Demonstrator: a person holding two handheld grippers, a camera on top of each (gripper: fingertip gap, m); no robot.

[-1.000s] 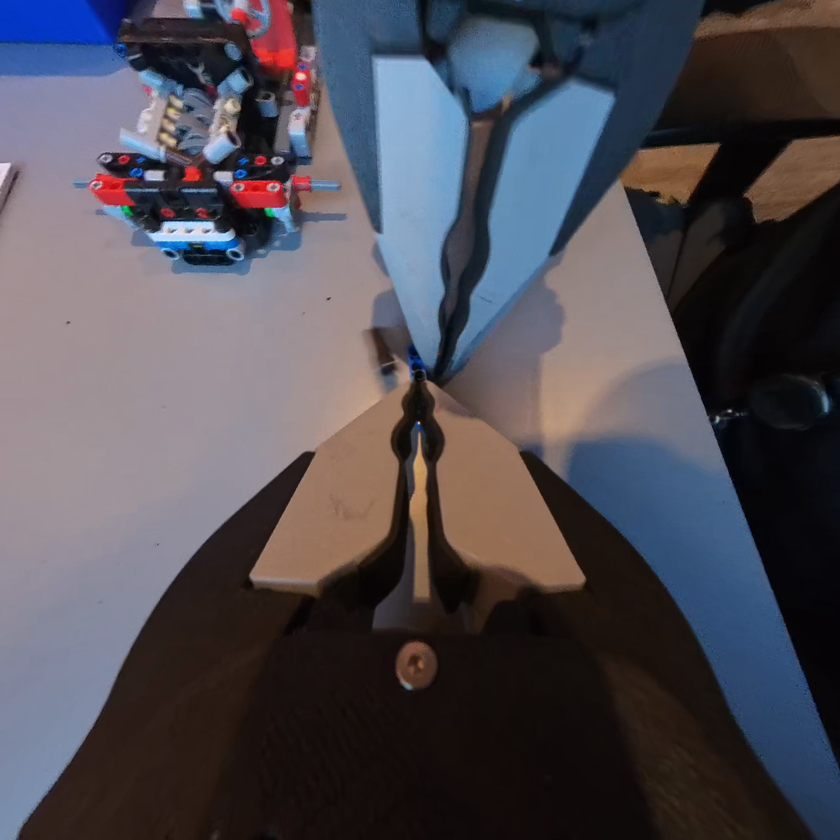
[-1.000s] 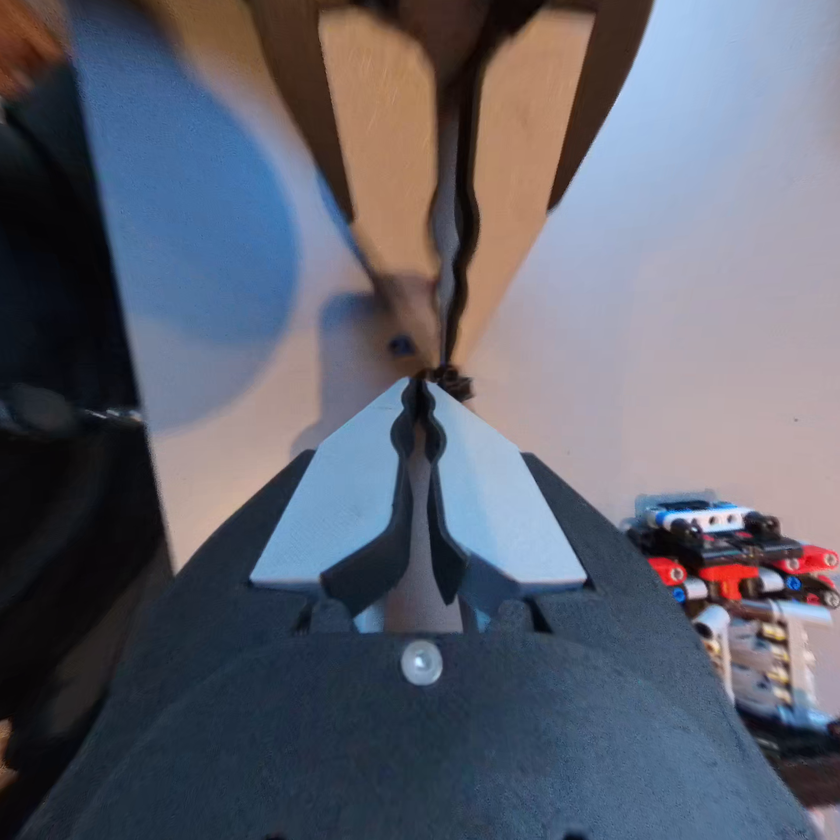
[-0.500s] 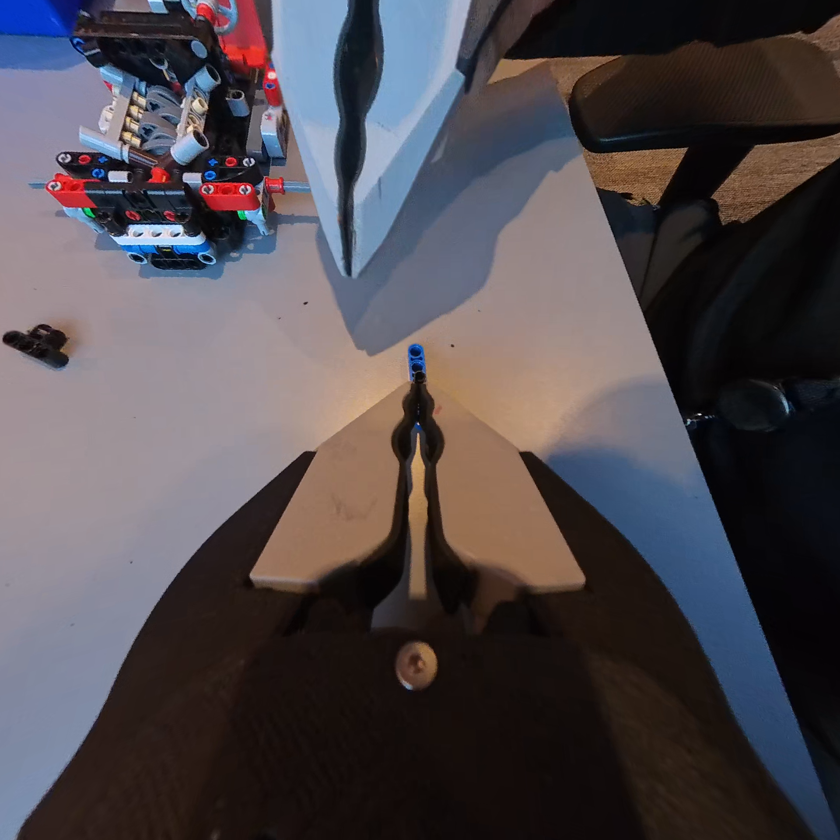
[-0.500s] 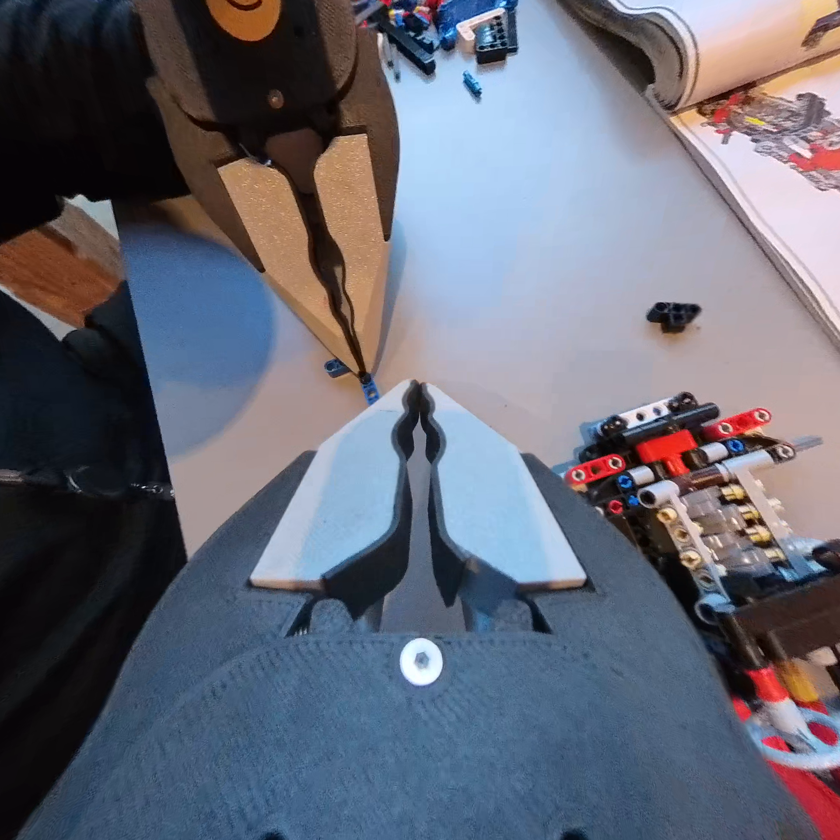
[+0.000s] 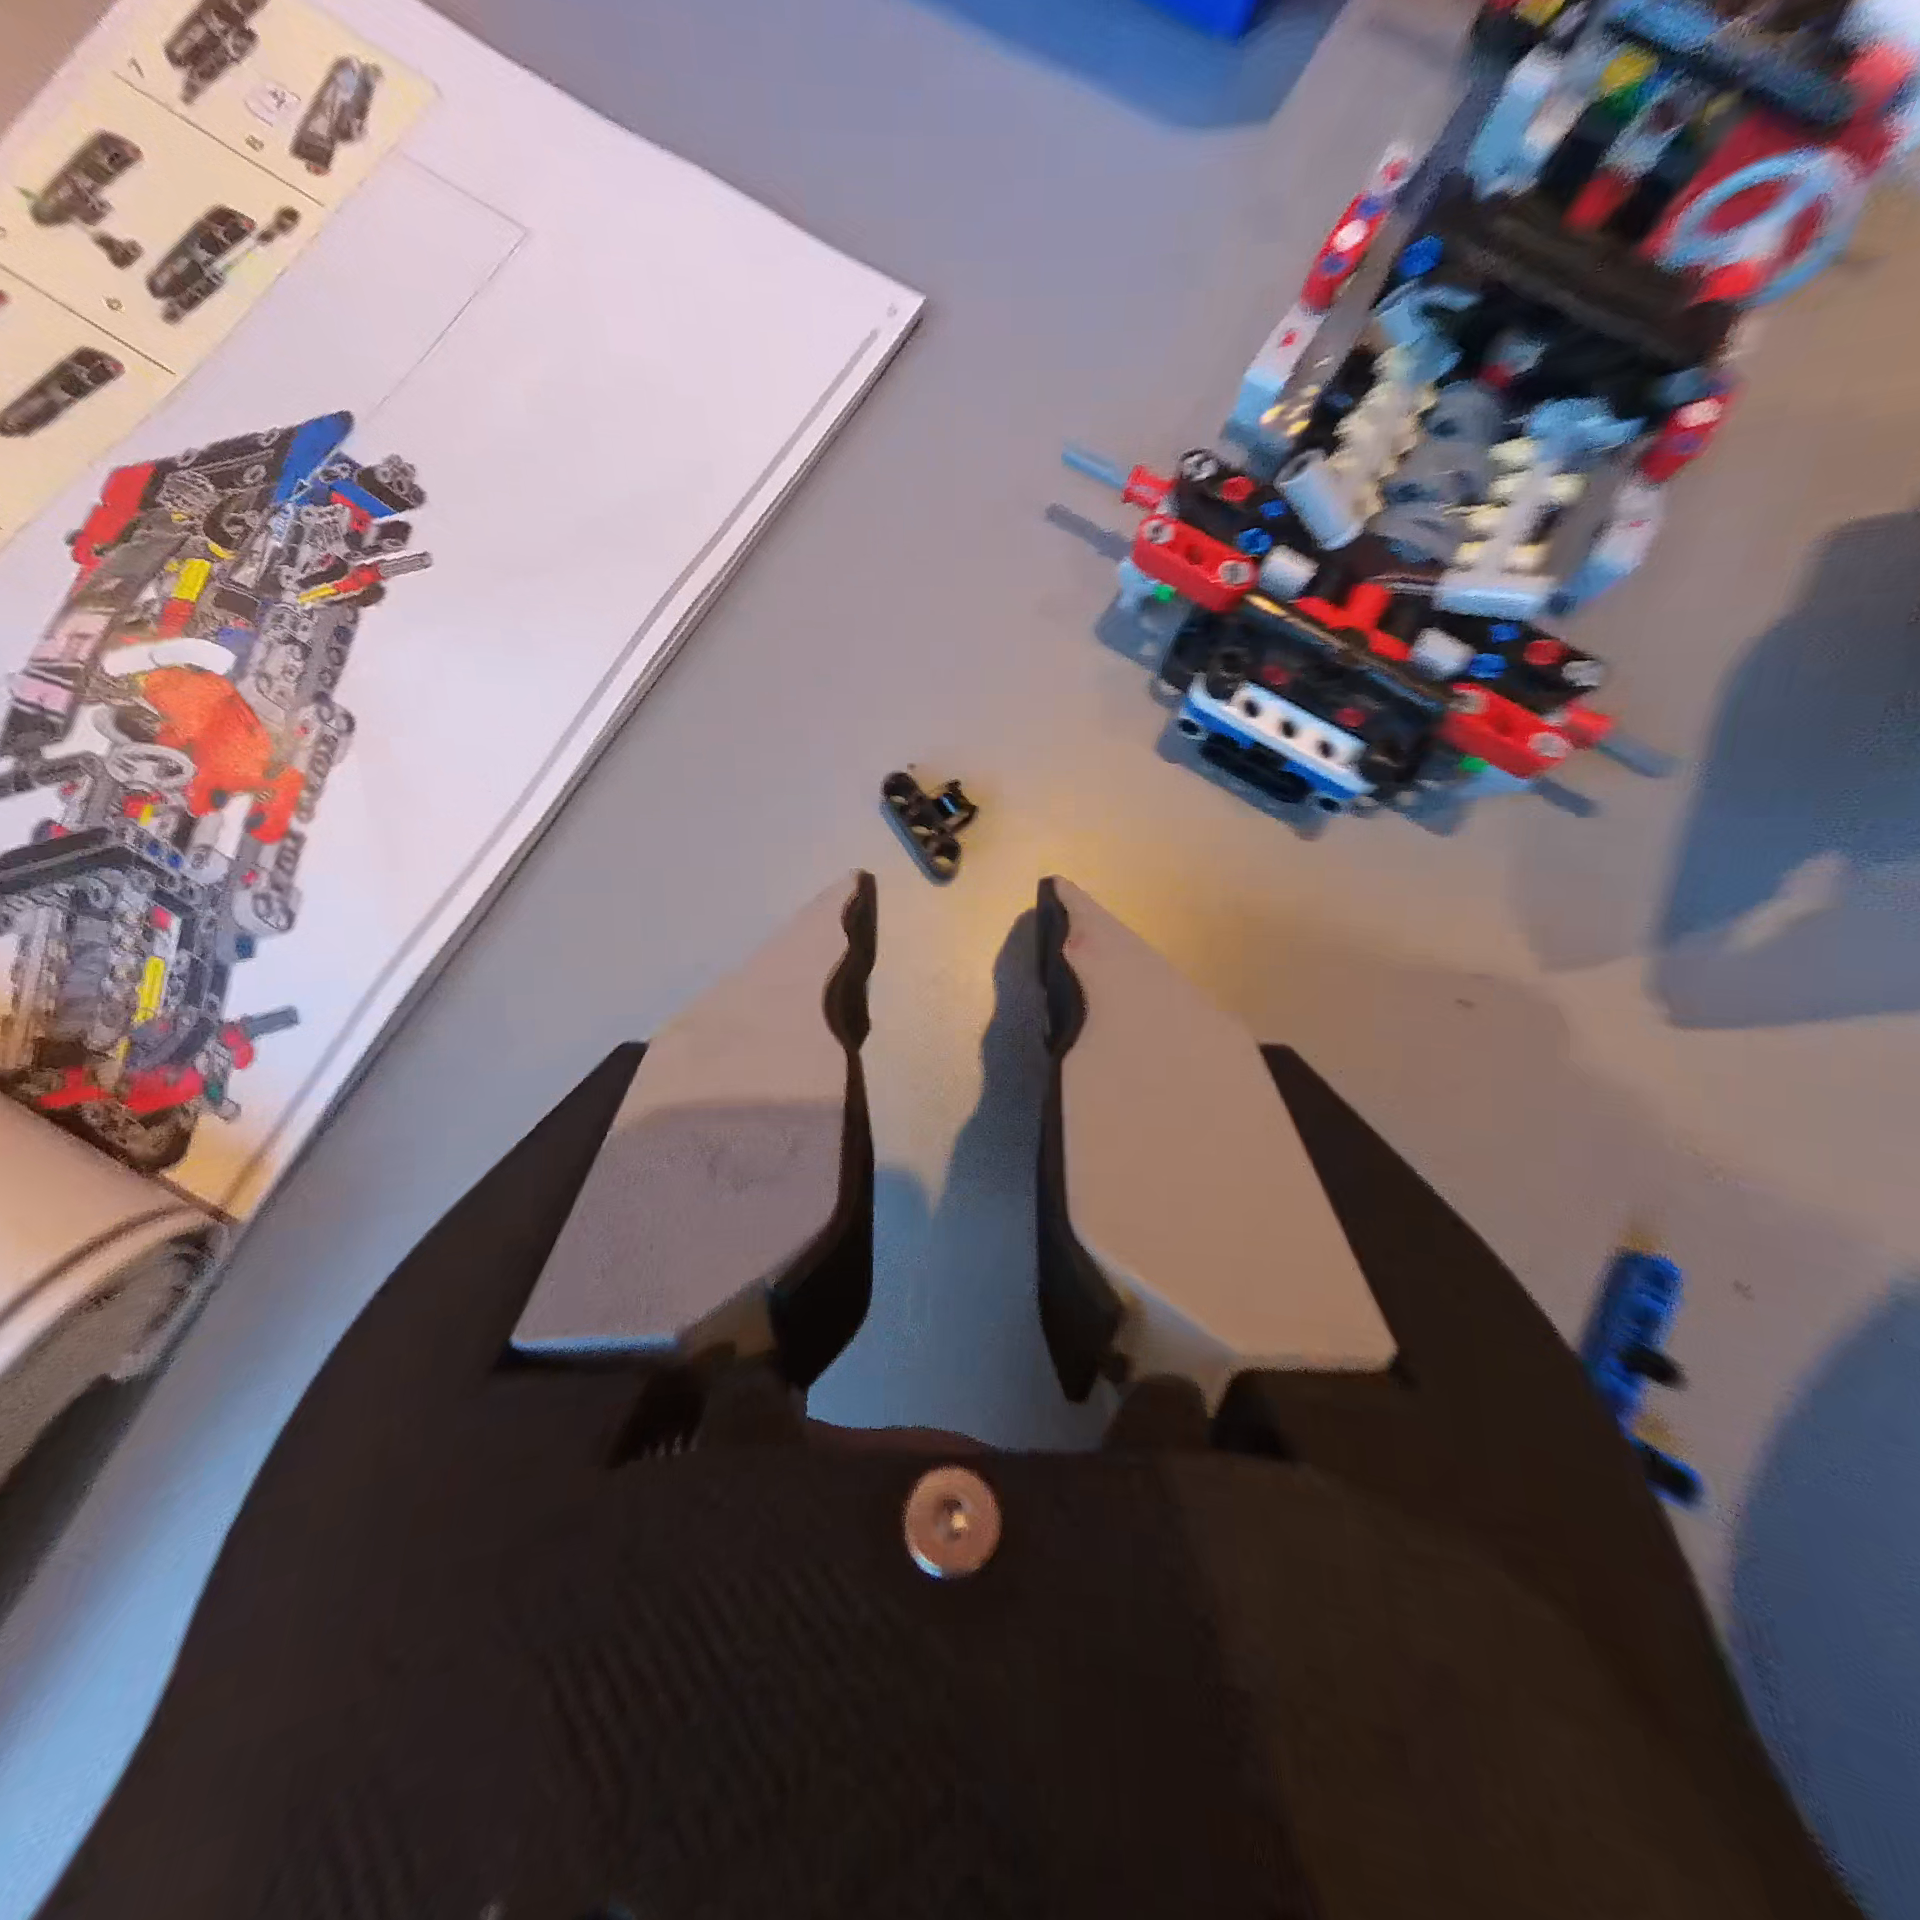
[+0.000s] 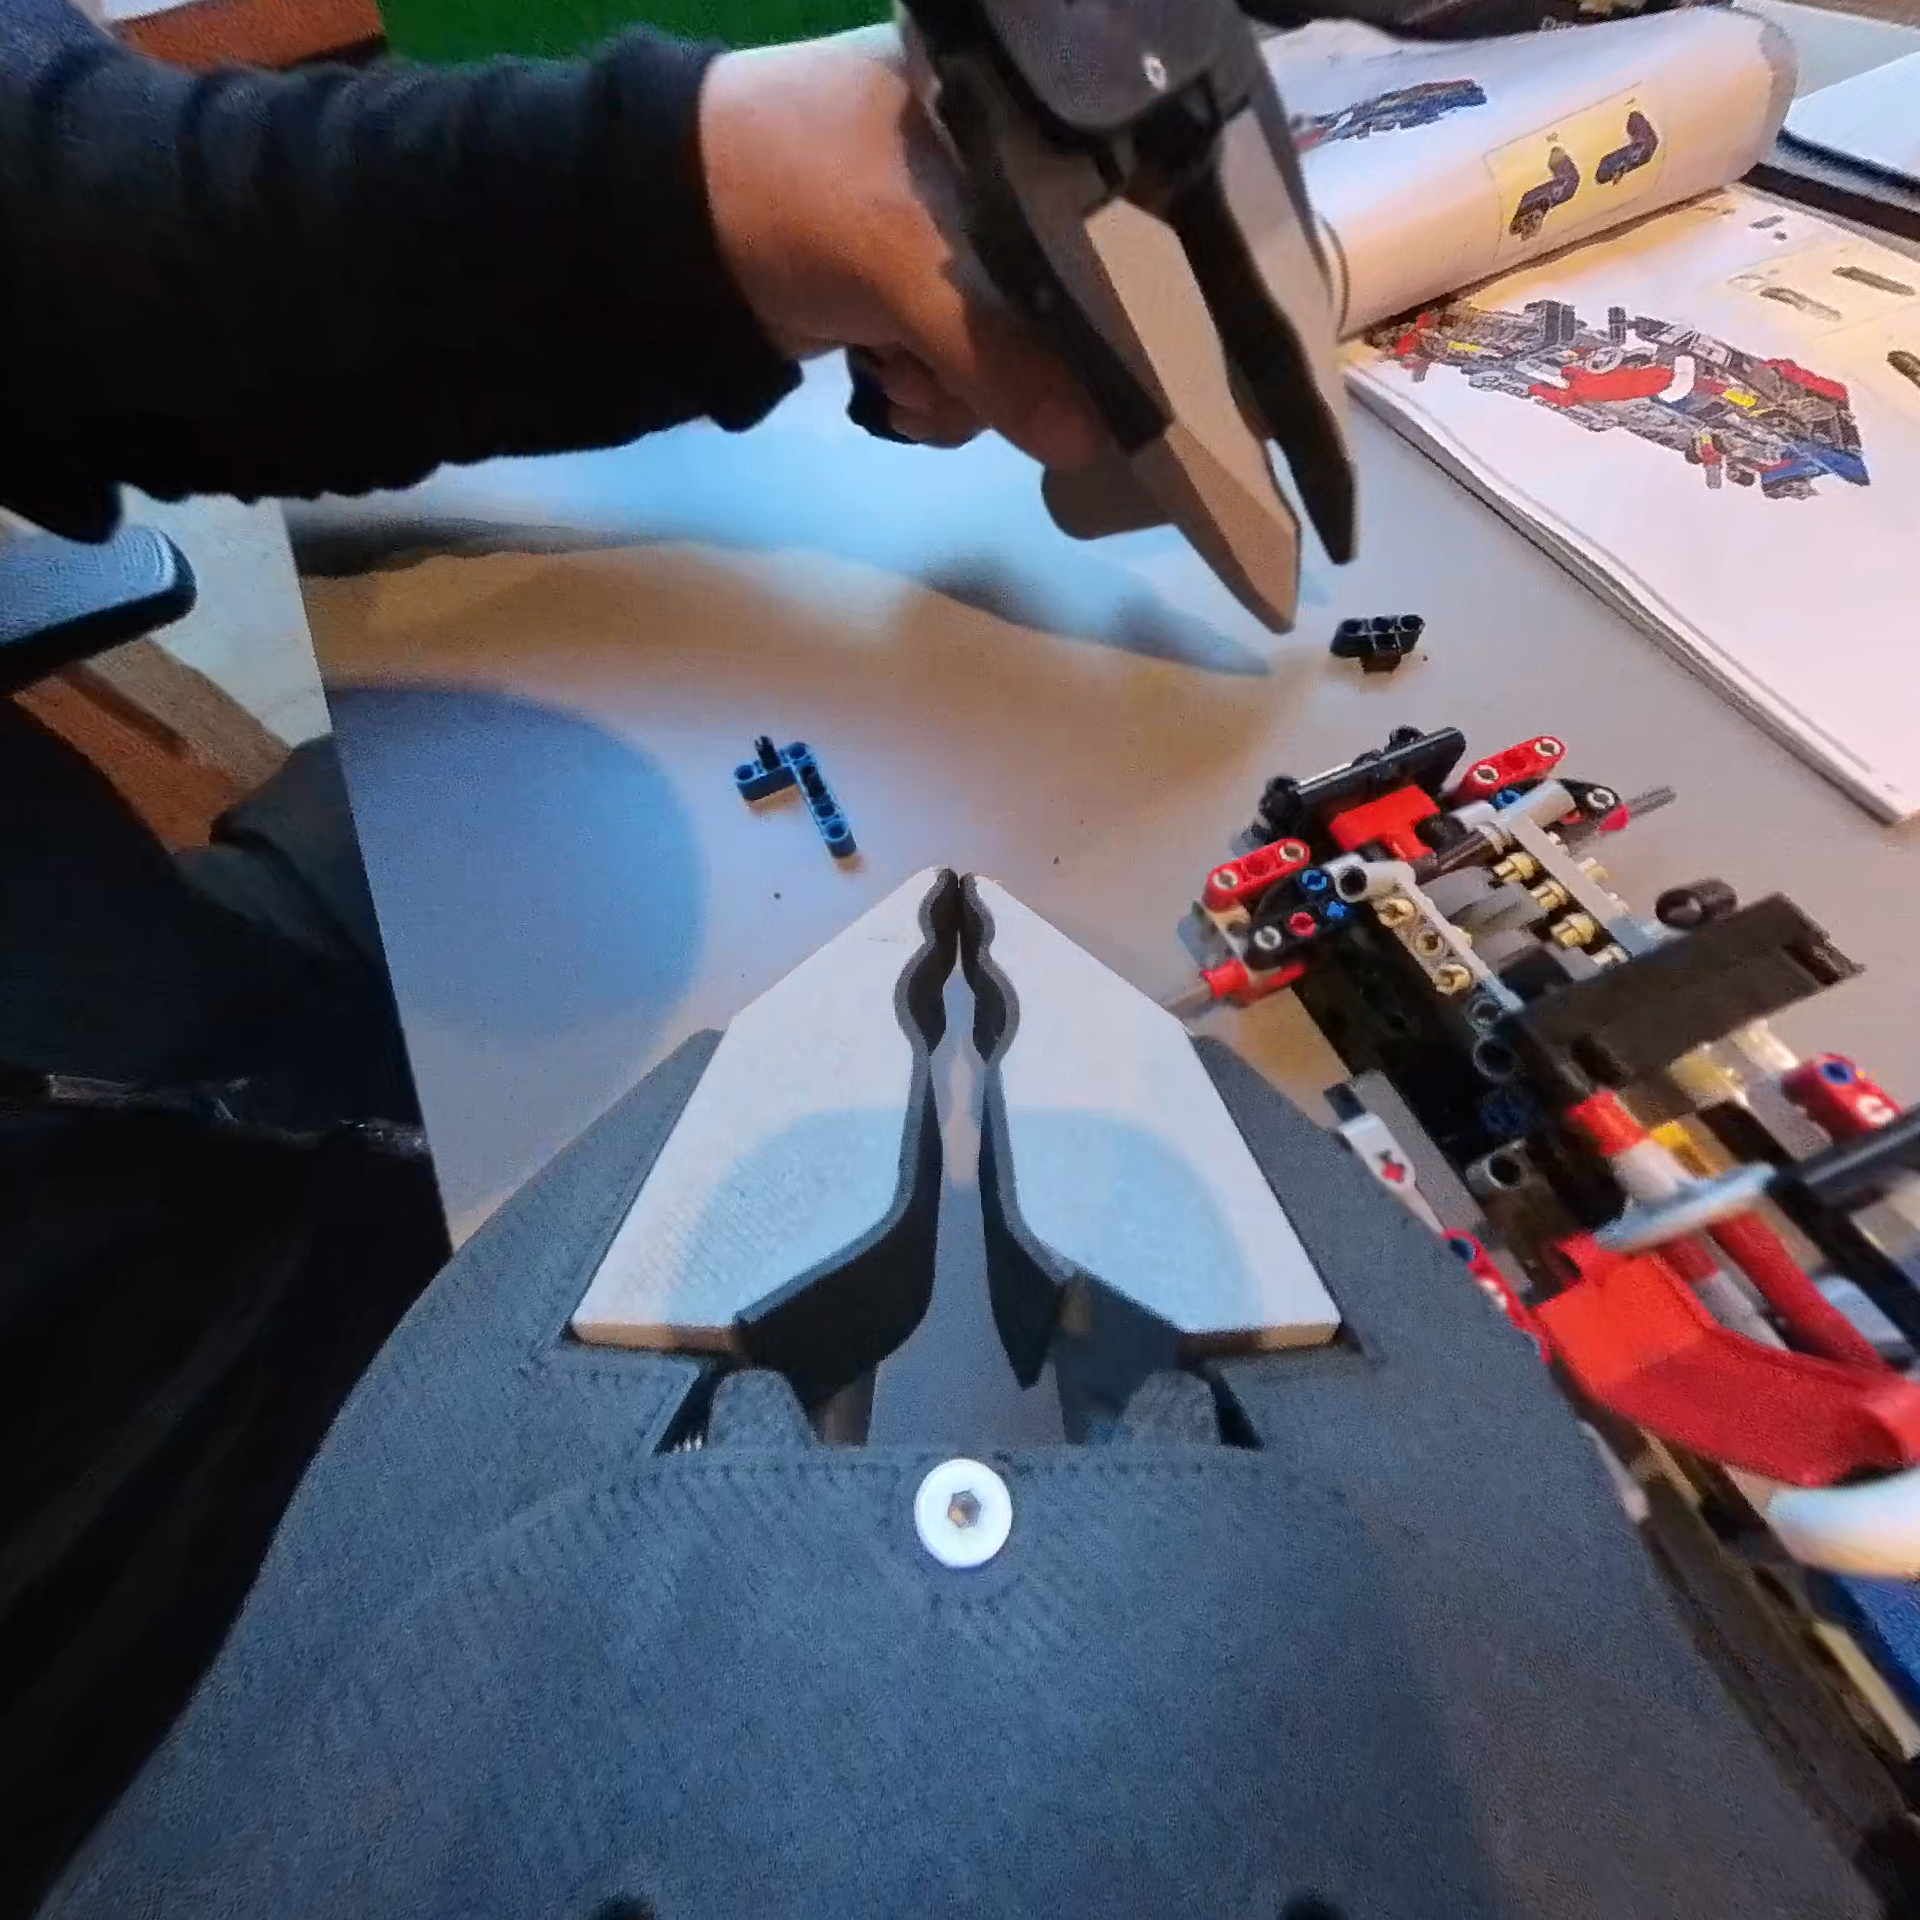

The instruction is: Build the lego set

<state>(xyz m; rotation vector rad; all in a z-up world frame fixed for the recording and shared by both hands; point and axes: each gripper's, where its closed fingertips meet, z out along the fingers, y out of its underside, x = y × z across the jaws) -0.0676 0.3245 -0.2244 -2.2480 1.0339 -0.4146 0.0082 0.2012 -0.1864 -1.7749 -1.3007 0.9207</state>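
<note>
Left tool (image 5: 956, 883) spread apart, empty, poised just short of small black piece (image 5: 928, 817) on grey bench (image 5: 727, 727). Right tool (image 6: 958, 881) pressed together, empty. Blue piece (image 6: 798, 792) nearby; half-built model (image 5: 1455, 520) beside manual (image 5: 468, 468).

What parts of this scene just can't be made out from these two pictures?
- Lego model: smeared by motion blur in the left wrist view; its far end is cut off by the top edge. In the right wrist view its rear runs off the right edge.
- Blue piece: blurred and half hidden behind the left gripper body in the left wrist view.
- Instruction booklet: cut off at the left edge.
- Small black piece: too small to tell its exact shape.
</note>
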